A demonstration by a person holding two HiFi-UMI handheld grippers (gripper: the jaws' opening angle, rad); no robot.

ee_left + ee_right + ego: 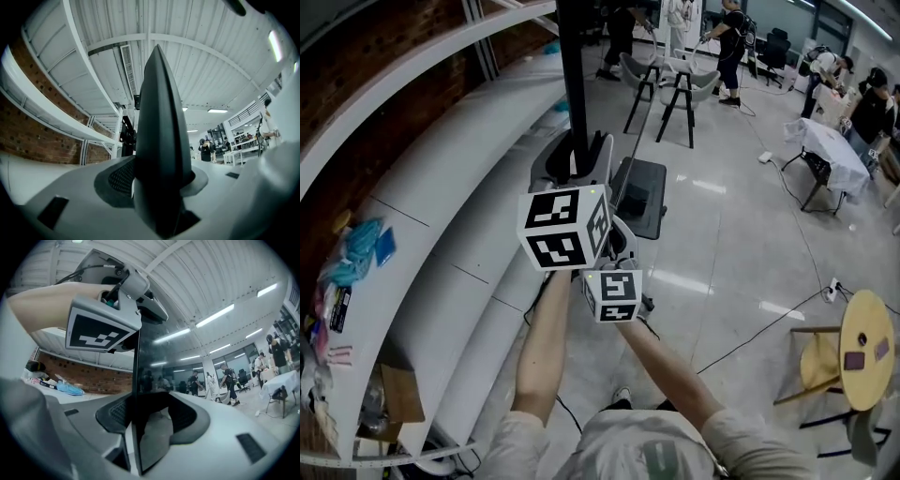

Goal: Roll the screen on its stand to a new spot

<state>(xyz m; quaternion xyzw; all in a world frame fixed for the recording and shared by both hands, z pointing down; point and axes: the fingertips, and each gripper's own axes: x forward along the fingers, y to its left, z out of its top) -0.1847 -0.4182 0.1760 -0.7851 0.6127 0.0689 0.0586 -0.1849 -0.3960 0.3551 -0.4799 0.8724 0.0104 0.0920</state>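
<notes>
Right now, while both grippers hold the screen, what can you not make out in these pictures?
The wheels: head view, not seen, probably under the base.
The screen, on or off: head view shows it edge-on; right gripper view shows only reflections.
Small things on the white shelf: head view, too small to name.

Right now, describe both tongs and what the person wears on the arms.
The left tongs and right tongs have pale grey bodies with dark meshed pads. Each carries a white cube printed with black square markers; black cables run to the left one. Sleeves are short and light.
</notes>
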